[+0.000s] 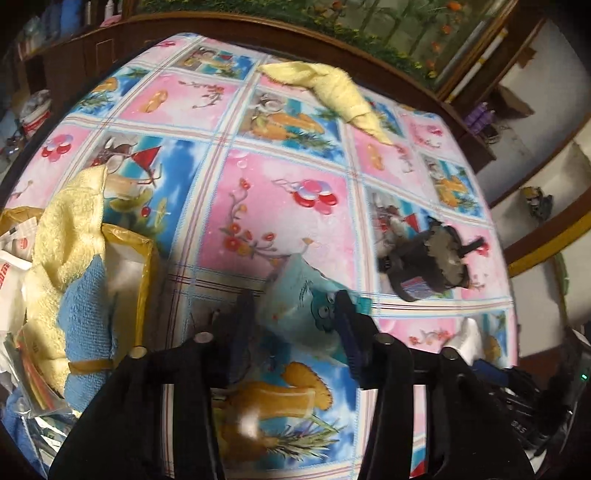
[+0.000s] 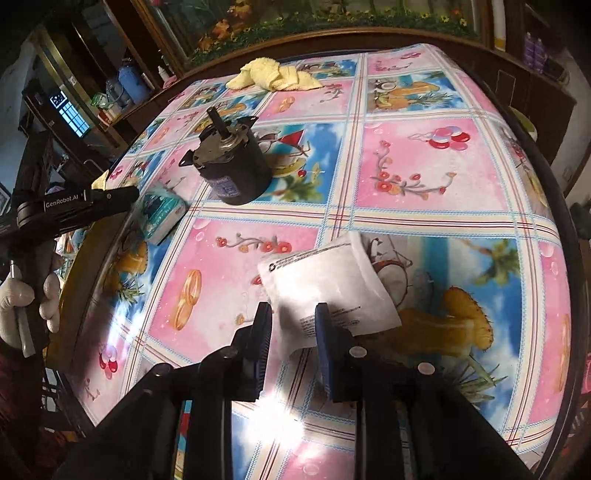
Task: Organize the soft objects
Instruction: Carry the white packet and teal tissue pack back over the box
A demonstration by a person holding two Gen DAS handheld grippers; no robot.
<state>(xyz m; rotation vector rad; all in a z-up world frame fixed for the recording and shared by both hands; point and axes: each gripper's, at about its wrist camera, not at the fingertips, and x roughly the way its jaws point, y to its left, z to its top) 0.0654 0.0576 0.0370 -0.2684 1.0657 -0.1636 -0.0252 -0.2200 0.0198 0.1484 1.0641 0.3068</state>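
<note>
My left gripper is shut on a light-blue tissue pack with a cartoon print, held just above the table; it also shows in the right wrist view. My right gripper is shut on the near edge of a white soft packet that lies on the tablecloth. A yellow towel lies at the far side of the table, also in the right wrist view. At the left, a cardboard box holds a yellow towel and a blue cloth.
A black cylindrical motor stands on the patterned tablecloth, also in the right wrist view. Loose packets lie beside the box. Dark wooden shelves and a flower picture ring the table.
</note>
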